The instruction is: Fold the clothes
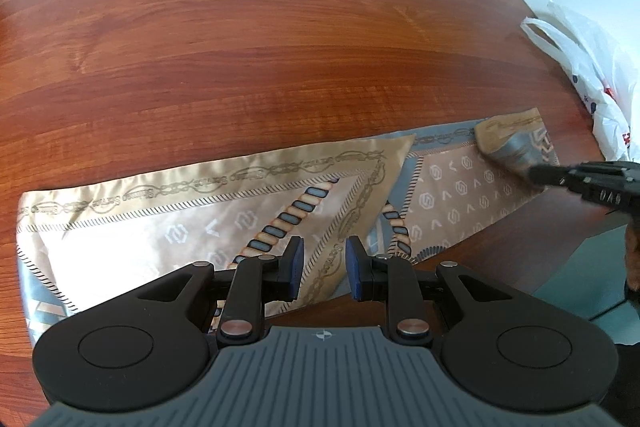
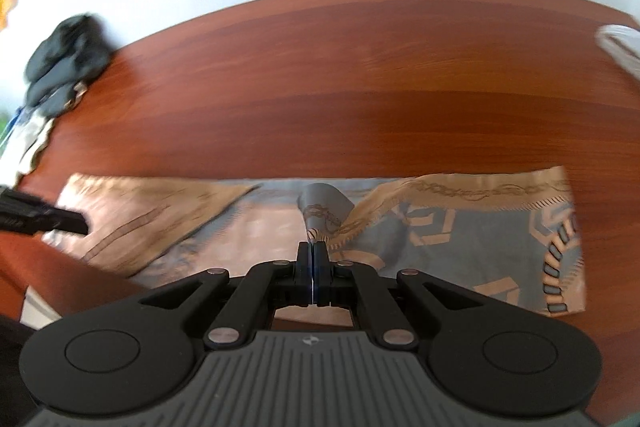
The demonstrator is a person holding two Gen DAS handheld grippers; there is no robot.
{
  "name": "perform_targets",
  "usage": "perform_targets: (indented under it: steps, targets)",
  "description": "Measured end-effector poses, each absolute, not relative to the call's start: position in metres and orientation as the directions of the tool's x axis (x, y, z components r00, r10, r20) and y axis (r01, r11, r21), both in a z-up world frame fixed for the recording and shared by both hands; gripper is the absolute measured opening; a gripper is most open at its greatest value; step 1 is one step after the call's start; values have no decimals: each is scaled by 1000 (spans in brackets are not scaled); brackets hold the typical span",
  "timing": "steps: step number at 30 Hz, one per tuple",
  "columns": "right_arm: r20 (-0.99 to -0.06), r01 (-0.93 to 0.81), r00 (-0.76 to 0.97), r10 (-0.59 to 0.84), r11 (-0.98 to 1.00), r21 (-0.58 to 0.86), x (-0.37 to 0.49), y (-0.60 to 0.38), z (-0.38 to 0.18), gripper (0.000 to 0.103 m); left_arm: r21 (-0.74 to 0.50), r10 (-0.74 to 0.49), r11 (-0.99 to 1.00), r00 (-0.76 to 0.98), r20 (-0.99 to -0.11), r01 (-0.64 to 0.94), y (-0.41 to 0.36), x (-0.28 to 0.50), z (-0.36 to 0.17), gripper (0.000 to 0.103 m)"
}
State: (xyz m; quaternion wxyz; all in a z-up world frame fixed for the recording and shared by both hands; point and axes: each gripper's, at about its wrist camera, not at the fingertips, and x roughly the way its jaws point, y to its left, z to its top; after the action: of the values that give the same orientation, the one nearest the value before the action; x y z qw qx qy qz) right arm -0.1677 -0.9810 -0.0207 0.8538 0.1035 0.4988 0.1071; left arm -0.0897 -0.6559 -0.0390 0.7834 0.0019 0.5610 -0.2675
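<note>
Left gripper (image 1: 325, 267) released, right gripper (image 2: 314, 259) seemingly clenching one scarf (image 1: 168, 223), one table (image 1: 240, 47).

- A reddish-brown wooden table (image 1: 240, 39) with a streaked grain and a rounded far edge carries everything.
- A long satin scarf (image 1: 132, 219), beige and grey with chain print, lies along its near edge.
- A white plastic bag (image 1: 592, 75) rests at one side.
- A dark crumpled garment (image 2: 66, 59) sits at the other.
</note>
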Motion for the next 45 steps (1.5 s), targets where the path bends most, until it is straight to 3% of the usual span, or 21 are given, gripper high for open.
perform_targets:
  steps: [16,20,21,23,24,45]
  targets:
    - [-849,-322,337,407,897,303,-155,-874,-31,1,-314,-412,869,206,-888,383,-651,-93,-47,34]
    - [-851,-359,318,417,884,299,-156,-865,-34,6,-311,-406,872,204,-891,378,-651,-94,-49,35]
    - [-850,-364,315,421,881,301,-157,-865,-33,11,-310,-405,873,203,-891,377,-651,-94,-50,35]
    - [-845,-383,313,434,872,306,-159,-865,-30,32,-310,-404,874,203,-892,374,-651,-94,-50,35]
    - [-843,-391,312,438,868,306,-160,-865,-28,35,-311,-404,874,203,-892,373,-651,-94,-50,35]
    - [-872,-256,350,343,930,263,-166,-926,-33,40,-313,-426,826,157,-891,468,-705,-90,-63,34]
